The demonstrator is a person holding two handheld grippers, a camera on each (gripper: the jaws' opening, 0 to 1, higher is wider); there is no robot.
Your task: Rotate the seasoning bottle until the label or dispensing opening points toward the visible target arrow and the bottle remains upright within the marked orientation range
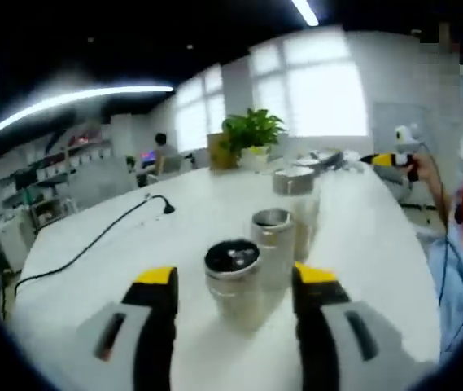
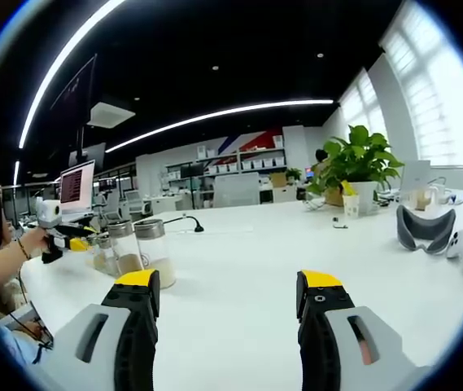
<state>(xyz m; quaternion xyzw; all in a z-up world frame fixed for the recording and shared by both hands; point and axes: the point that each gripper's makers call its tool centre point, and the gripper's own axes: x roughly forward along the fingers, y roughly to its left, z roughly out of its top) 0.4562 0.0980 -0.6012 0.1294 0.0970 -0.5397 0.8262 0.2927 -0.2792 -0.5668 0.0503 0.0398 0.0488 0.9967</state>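
Seasoning bottles are standing upright in a row on the white surface (image 1: 133, 236). We are seeing the nearest seasoning bottle (image 1: 235, 281) sitting between the yellow-tipped jaws of the left hand-held gripper (image 1: 235, 289), which are spread wide and not touching it. Two more bottles (image 1: 276, 236) are lining up behind it. In the right gripper view, the right hand-held gripper (image 2: 229, 297) is hanging wide apart over bare surface, well apart from the bottles (image 2: 137, 252) at the left. A potted plant (image 2: 360, 163) and a headset (image 2: 425, 228) are resting farther along.
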